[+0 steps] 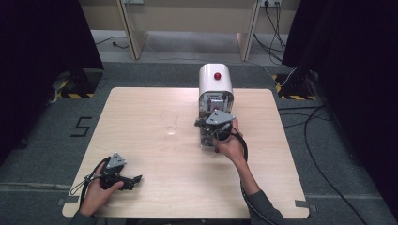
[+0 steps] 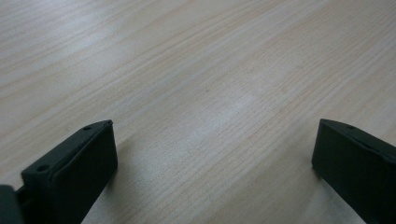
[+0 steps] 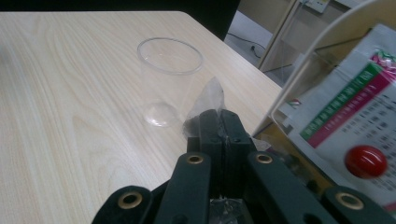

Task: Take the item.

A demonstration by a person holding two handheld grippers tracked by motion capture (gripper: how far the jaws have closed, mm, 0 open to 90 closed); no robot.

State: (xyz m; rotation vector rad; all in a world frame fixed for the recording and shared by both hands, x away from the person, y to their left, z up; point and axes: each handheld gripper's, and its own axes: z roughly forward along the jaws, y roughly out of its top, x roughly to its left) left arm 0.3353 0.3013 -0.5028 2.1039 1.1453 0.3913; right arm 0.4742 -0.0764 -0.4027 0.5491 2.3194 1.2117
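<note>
My right gripper (image 3: pixel 218 117) is shut on a small clear plastic packet (image 3: pixel 208 99), whose crumpled corner sticks out past the jaw tips. In the high view the right gripper (image 1: pixel 203 124) is held against the front of a white machine (image 1: pixel 215 84) with a red knob (image 1: pixel 217 75) on top. A clear empty plastic cup (image 3: pixel 169 79) stands upright on the table just beyond the packet; the high view has this cup (image 1: pixel 170 121) left of the machine. My left gripper (image 1: pixel 133 181) rests low at the table's near left, and its jaws stand wide open over bare wood (image 2: pixel 215 149).
The light wooden table (image 1: pixel 155 154) has open room in its middle and on its left. The machine's printed label (image 3: pixel 355 107) and a red button (image 3: pixel 365 161) are close on the right gripper's right. Cables lie on the floor to the right (image 1: pixel 319 140).
</note>
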